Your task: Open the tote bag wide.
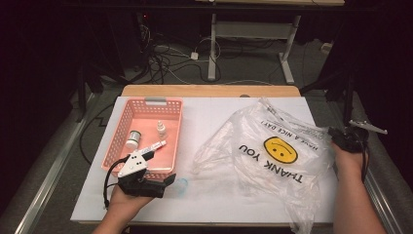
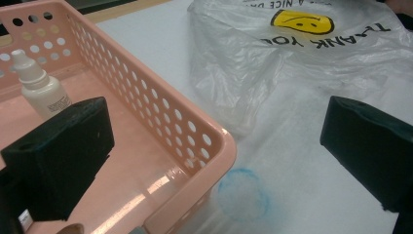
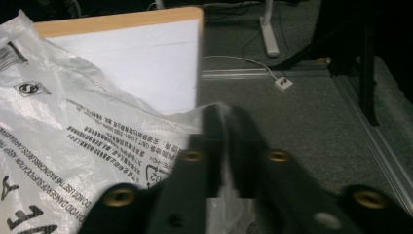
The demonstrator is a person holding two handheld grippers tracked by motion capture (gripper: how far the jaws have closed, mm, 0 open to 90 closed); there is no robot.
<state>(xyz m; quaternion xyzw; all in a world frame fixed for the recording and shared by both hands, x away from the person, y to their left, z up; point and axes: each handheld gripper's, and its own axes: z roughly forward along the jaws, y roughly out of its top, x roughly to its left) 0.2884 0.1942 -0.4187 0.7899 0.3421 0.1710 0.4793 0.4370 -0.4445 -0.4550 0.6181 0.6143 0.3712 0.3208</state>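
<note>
Right gripper view: we pinch the thin, slippery plastic bag [image 3: 73, 146] by its edge; left fingers [image 2: 63, 161] apart, empty.

In your right gripper view the right gripper [image 3: 225, 146] is blurred, and its jaws, pinched on the plastic bag [image 3: 73, 146], hide the fold of film between them. The bag is cut off at 9 o'clock and 6 o'clock. In your left gripper view the pink basket [image 2: 195, 141] runs off the frame at 9 o'clock, and a jaw covers the base of the dropper bottle [image 2: 41, 87]. From the high view the bottle's label print is too small to read.
</note>
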